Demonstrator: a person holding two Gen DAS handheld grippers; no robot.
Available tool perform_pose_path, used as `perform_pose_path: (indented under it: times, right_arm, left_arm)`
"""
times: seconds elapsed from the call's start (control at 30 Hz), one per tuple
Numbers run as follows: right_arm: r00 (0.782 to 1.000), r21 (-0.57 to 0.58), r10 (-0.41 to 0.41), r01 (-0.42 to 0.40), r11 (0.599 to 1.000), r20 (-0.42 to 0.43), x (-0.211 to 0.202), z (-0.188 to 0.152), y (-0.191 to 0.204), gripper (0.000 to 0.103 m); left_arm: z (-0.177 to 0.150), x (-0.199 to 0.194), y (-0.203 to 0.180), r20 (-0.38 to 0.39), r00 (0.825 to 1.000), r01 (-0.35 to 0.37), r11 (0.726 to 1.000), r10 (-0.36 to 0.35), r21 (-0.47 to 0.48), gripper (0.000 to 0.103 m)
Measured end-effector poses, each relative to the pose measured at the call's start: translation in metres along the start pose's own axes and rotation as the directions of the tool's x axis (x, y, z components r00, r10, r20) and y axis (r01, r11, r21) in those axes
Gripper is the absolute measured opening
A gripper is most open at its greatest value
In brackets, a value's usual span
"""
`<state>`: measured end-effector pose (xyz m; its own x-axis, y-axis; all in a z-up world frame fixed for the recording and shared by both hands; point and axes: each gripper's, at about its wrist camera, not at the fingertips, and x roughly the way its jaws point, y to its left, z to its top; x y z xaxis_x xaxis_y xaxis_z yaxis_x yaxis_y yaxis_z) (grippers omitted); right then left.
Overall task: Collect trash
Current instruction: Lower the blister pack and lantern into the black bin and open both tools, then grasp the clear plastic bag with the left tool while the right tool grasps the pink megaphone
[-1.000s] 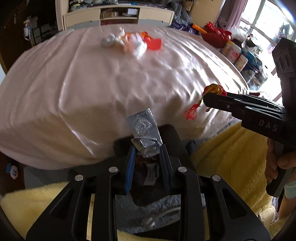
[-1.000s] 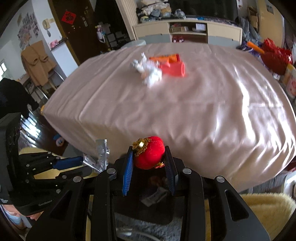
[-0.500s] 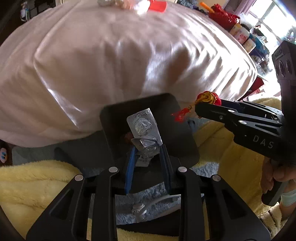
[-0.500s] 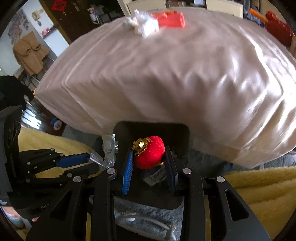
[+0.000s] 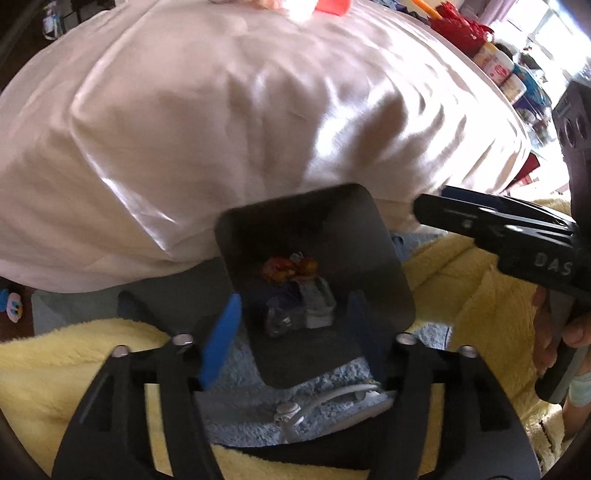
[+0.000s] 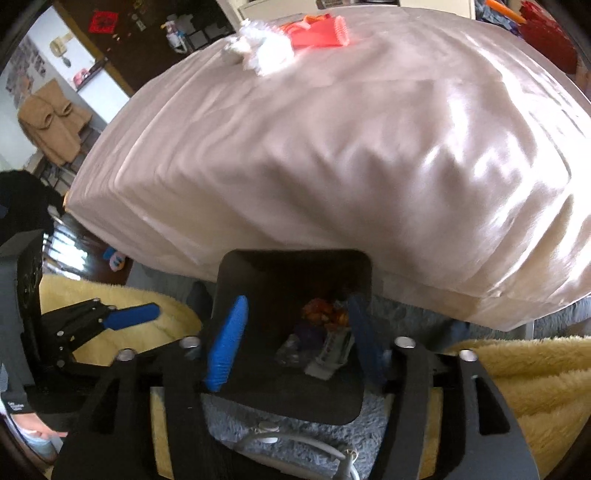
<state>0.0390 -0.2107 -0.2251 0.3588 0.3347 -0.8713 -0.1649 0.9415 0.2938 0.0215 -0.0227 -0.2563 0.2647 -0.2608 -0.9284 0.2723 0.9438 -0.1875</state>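
Trash (image 5: 295, 291) inside black bin (image 5: 388, 266) beside draped table (image 5: 221, 122)

The bin (image 5: 388, 266) stands on the rug (image 5: 236, 424) at the near edge of the bed (image 5: 221, 129), just below the overhanging sheet. Trash (image 5: 295, 291) lies in the bin's bottom. A cup (image 6: 321, 33) and wrappers (image 6: 264, 51) lie together on the bed by its far edge. Blankets (image 5: 55, 373) lie left and right of the bin. A cable (image 5: 325, 402) lies on the rug before the bin.

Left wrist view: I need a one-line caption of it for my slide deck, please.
Open left gripper above the black bin holding dropped trash, right gripper alongside.
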Motion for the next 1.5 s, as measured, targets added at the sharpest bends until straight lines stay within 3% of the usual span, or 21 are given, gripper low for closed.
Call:
perform_pose_path:
  times: [0.13,0.5,0.8,0.87,0.93,1.0,1.1,1.5]
  right_arm:
    - [0.999,0.031,-0.006,0.004,0.999,0.043,-0.013,0.013,-0.010,0.096]
    - [0.982,0.096,-0.092,0.077,0.992,0.164,-0.051,0.070,-0.044,0.097]
    - [0.970,0.080,-0.113,0.097,0.992,0.214,-0.052,0.120,-0.047,0.097]
    - [0.969,0.068,-0.116,0.104,0.992,0.218,-0.048,0.130,-0.045,0.097]
    - [0.966,0.059,-0.129,0.119,0.991,0.224,-0.045,0.138,-0.045,0.097]
    - [0.964,0.058,-0.134,0.124,0.991,0.229,-0.042,0.145,-0.045,0.097]
    - [0.961,0.063,-0.138,0.126,0.990,0.241,-0.037,0.154,-0.046,0.097]
    - [0.963,0.064,-0.121,0.109,0.992,0.240,-0.022,0.190,-0.054,0.095]
  left_arm:
    - [0.010,-0.016,0.009,0.037,0.999,-0.039,0.999,0.039,-0.003,0.089]
    - [0.063,-0.066,0.026,0.166,0.982,-0.089,0.995,0.095,-0.046,0.095]
    - [0.117,-0.066,0.013,0.212,0.974,-0.073,0.997,0.074,-0.013,0.095]
    - [0.133,-0.064,0.007,0.226,0.972,-0.061,0.998,0.059,0.001,0.093]
    - [0.147,-0.059,0.005,0.229,0.973,-0.049,0.999,0.043,0.021,0.085]
    - [0.161,-0.052,0.002,0.220,0.975,-0.027,0.999,0.017,0.042,0.066]
    - [0.182,-0.039,-0.001,0.212,0.977,-0.001,0.998,-0.011,0.055,0.054]
    - [0.226,-0.001,-0.006,0.193,0.981,0.007,0.998,-0.018,0.060,0.049]
